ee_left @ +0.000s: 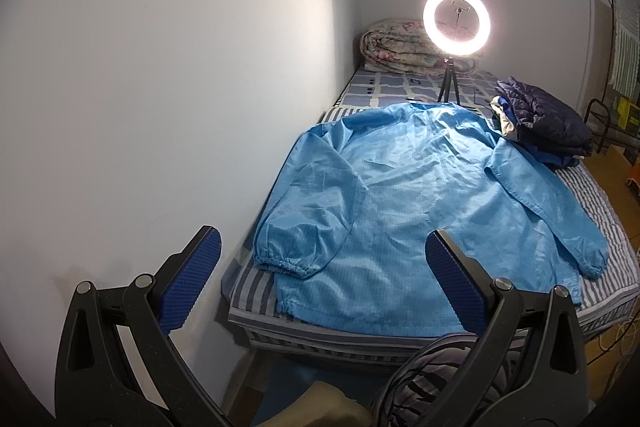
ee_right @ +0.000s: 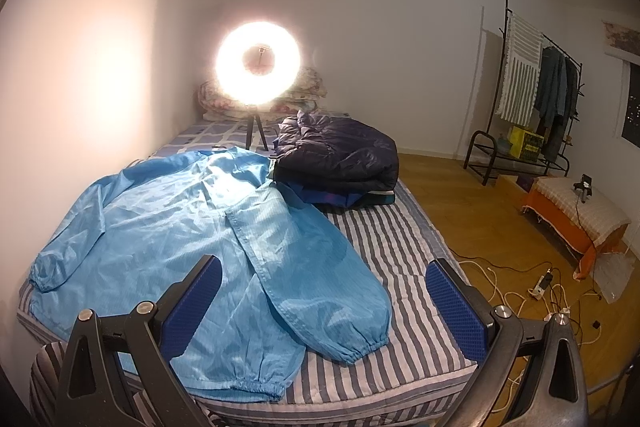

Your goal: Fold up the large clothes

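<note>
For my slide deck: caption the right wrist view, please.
Open right tool hovers over a light blue jacket spread flat on the striped bed.

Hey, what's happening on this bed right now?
A person holds a gripper in each hand over a light blue jacket spread flat on the striped bed, sleeves out. The left gripper and right gripper are both open, holding nothing. Folding hasn't begun. A stack of folded dark clothes sits beside it, near a lit ring light.

Slightly shiny thin blue jacket (ee_right: 192, 227) on matt striped cloth mattress (ee_right: 400, 251); wooden floor (ee_right: 460, 195).
</note>
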The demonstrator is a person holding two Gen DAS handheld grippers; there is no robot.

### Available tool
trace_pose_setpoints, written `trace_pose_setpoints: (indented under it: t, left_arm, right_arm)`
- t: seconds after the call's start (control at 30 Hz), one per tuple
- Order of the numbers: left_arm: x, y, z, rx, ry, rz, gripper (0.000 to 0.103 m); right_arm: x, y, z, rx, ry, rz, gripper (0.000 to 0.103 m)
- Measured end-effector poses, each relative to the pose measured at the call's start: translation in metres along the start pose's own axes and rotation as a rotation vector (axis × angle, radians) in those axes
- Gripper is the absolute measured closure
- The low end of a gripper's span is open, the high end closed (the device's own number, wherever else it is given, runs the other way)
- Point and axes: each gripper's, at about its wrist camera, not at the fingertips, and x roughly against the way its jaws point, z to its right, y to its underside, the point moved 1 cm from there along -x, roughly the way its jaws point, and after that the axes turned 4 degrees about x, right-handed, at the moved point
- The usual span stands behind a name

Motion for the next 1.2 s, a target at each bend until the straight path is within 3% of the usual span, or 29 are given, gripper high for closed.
trace_pose_setpoints:
  t: [0.2,0.37,0.53,0.6,0.67,0.77,0.9,1.07,1.2]
  left_arm:
    - [-0.008,-0.001,-0.007,0.006,-0.033,0.002,0.000]
    - [-0.023,0.005,-0.014,-0.021,-0.113,0.024,0.000]
    - [-0.046,0.018,-0.027,-0.033,-0.165,-0.009,0.000]
    - [-0.056,0.026,-0.035,-0.027,-0.168,-0.034,0.004]
    - [-0.066,0.036,-0.041,-0.017,-0.173,-0.061,0.015]
    - [-0.079,0.049,-0.053,0.026,-0.126,-0.122,0.025]
    - [-0.090,0.060,-0.060,0.068,-0.087,-0.167,0.026]
    - [-0.110,0.064,-0.067,0.172,-0.004,-0.213,0.026]
    - [-0.138,0.065,-0.075,0.287,0.037,-0.254,0.026]
  right_arm:
    - [-0.007,-0.002,-0.005,0.019,-0.011,0.009,0.000]
    - [-0.021,-0.006,-0.003,0.058,-0.001,0.023,0.000]
    - [-0.036,-0.015,0.010,0.094,-0.023,0.072,0.000]
    - [-0.044,-0.022,0.019,0.103,-0.032,0.097,0.000]
    - [-0.057,-0.031,0.027,0.106,-0.038,0.096,0.000]
    - [-0.084,-0.051,0.036,0.079,-0.054,0.064,0.000]
    - [-0.109,-0.070,0.027,0.054,-0.128,0.033,0.000]
    - [-0.123,-0.082,-0.014,0.095,-0.261,0.003,0.002]
    - [-0.128,-0.087,-0.053,0.135,-0.380,-0.033,0.014]
